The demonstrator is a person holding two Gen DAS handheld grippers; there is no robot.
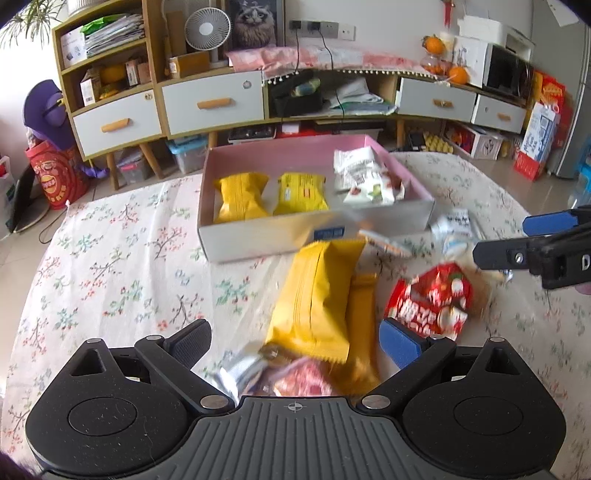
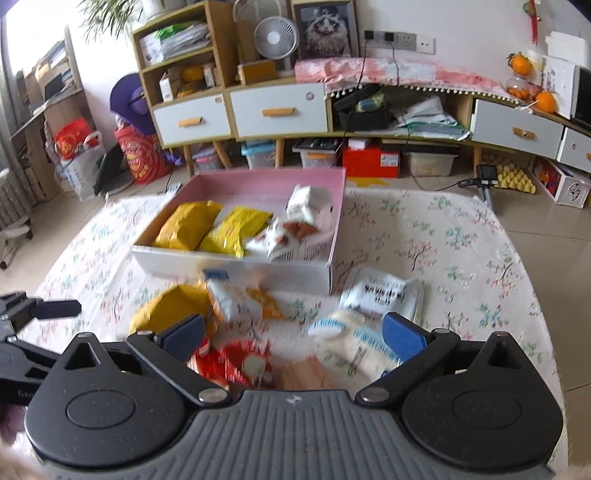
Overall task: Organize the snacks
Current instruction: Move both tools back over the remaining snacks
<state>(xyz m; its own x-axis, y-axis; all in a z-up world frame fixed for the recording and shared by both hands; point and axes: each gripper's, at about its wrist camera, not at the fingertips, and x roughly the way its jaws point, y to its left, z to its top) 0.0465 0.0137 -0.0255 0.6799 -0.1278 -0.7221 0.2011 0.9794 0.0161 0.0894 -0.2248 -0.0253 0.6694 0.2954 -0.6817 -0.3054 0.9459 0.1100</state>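
Pink-lined box on floral tablecloth holds two yellow packets at left, white-and-red packets at right. Loose snacks lie near side of box. Left gripper and right gripper both spread wide, gripping nothing.

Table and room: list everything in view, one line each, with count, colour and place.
Box: one, pink inside, white outside, on the table.
Yellow packets in box: two, left half.
White packets in box: a few, right end.
Yellow packet: one, in front of the box.
Red packet: one, right of that yellow packet.
White packets: a few, right of the box's near corner.
Tablecloth: one, white, floral.
Cabinet: one, wood, white drawers, behind.
Fan: one, white, on cabinet.
Left gripper: open, empty.
Right gripper: open, empty.
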